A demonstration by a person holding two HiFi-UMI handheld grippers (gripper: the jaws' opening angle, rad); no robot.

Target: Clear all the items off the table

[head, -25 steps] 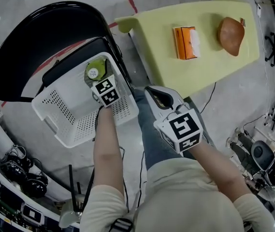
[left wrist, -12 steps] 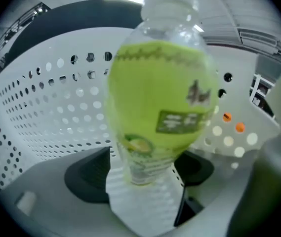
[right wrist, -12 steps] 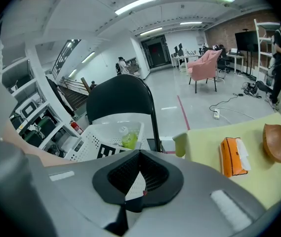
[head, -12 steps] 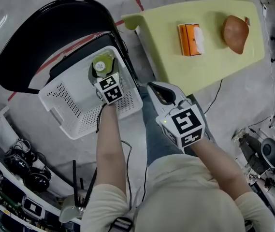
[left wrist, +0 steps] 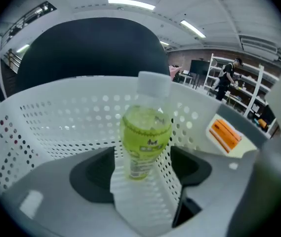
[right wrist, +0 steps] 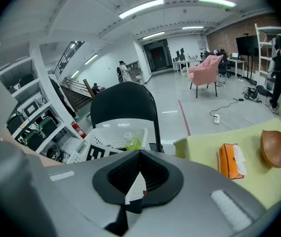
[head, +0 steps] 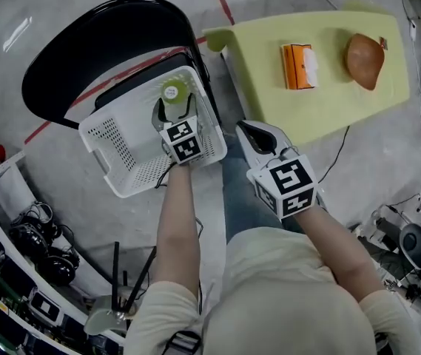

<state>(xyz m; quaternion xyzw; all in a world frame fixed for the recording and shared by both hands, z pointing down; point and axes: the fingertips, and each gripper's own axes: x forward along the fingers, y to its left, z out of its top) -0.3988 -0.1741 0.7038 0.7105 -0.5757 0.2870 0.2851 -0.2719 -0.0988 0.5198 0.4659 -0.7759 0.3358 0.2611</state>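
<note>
bottle in basket, two items still on table

left claw [head: 174, 115] is hanging over the white basket [head: 114, 165], jaws standing wide apart after just easing in a little. the green bottle [left wrist: 146, 132] is standing upright in the basket just ahead of the tips, in line with the gap, pads not pressing on it. the basket is sitting on the black chair [head: 84, 58], whose back is rising beyond the left claw.

right claw [right wrist: 139, 179] is hovering beside the basket, jaws together, gripping nothing. the yellow table [head: 269, 80] is lying ahead of it and to its right. the orange tissue box [head: 300, 66] is sitting on the table, well ahead of the right claw. the brown bowl [head: 364, 61] is resting further right of the box, apart from it.
</note>
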